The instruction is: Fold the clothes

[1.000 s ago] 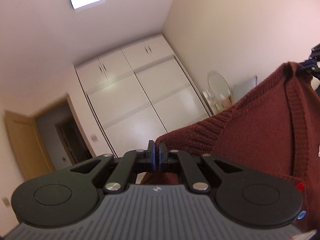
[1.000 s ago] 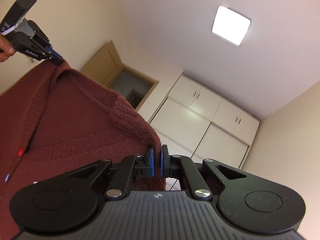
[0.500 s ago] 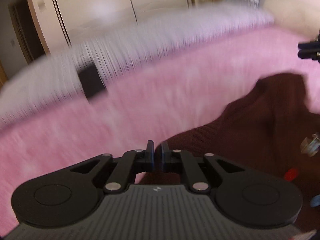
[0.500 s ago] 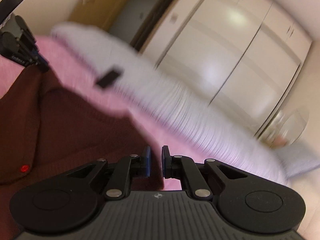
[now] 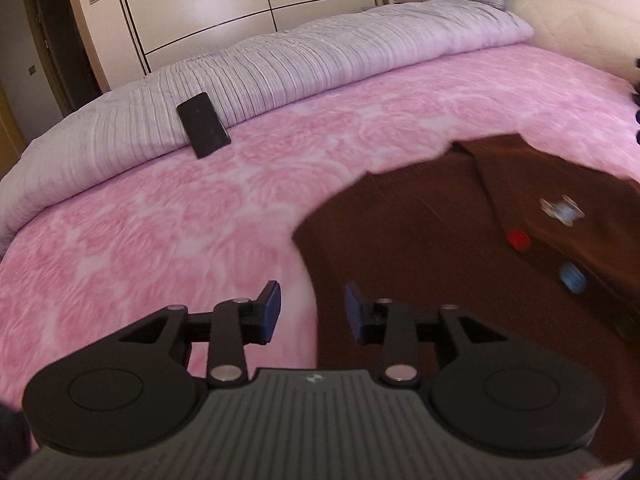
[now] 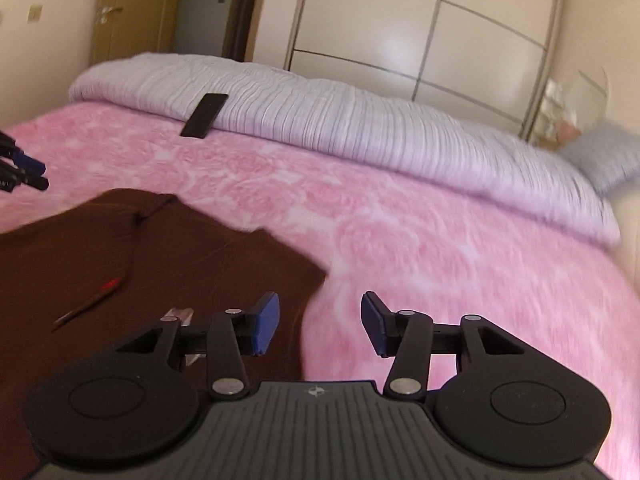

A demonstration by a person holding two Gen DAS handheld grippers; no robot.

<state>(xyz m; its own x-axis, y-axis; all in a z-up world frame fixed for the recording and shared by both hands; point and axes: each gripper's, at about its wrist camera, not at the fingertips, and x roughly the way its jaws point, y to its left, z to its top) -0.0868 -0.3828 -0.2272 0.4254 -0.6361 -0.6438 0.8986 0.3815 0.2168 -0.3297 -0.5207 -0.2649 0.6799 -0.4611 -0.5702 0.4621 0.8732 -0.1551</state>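
Dark brown knitted cardigan [image 5: 420, 248] lying spread on the pink rose-patterned bed blanket [image 5: 200, 220], coloured buttons [image 5: 518, 239] showing along its front placket. Left tool [image 5: 312, 312] poised just above the garment's left edge, jaws opening, blue pads [image 5: 269, 308] apart with nothing pinched between them; one pad over blanket, the other over knit. Right tool [image 6: 319, 322] mirrored at the opposite edge, jaws opening too and spread wider, nothing between them; left pad over the brown knit [image 6: 160, 260], right pad over pink blanket.

Garment between the two tools: to the right of the left tool, to the left of the right tool, each tool nearest its own side edge. Long axis probably running from the tools toward the far collar corner, though blur at the near hem leaves that uncertain. Neither hand clearly nearer; both equally placed for a symmetric re-grip at the side edges or shoulders.

Beyond, black rectangular phone [image 5: 203, 125] resting against the folded lilac ribbed duvet [image 5: 320, 52], well apart from the cardigan.
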